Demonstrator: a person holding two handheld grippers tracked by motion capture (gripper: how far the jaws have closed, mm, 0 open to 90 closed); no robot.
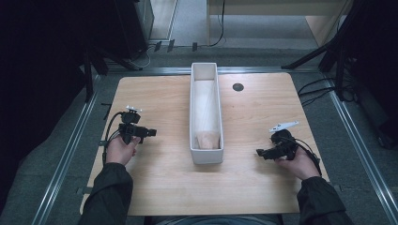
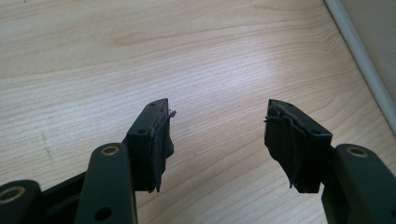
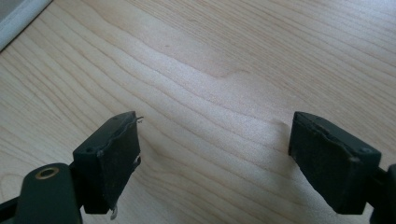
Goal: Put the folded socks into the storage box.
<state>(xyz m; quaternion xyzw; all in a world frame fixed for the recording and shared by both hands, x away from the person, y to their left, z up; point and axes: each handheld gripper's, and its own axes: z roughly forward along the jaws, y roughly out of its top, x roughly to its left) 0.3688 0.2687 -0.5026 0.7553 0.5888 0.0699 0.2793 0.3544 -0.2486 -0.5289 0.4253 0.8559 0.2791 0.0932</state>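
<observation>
A long white bin stands lengthwise in the middle of the wooden table, with a pale cloth-like lining and something pinkish at its near end. My left gripper rests at the table's left, pointing right toward the bin, a hand's width from it. In the left gripper view it is open over bare wood. My right gripper sits at the right, pointing left toward the bin. Its jaws stand wide apart with nothing between them.
A small dark round hole marks the table to the right of the bin's far end. Metal rails run along both sides of the table. Cables and dark stands lie on the floor beyond.
</observation>
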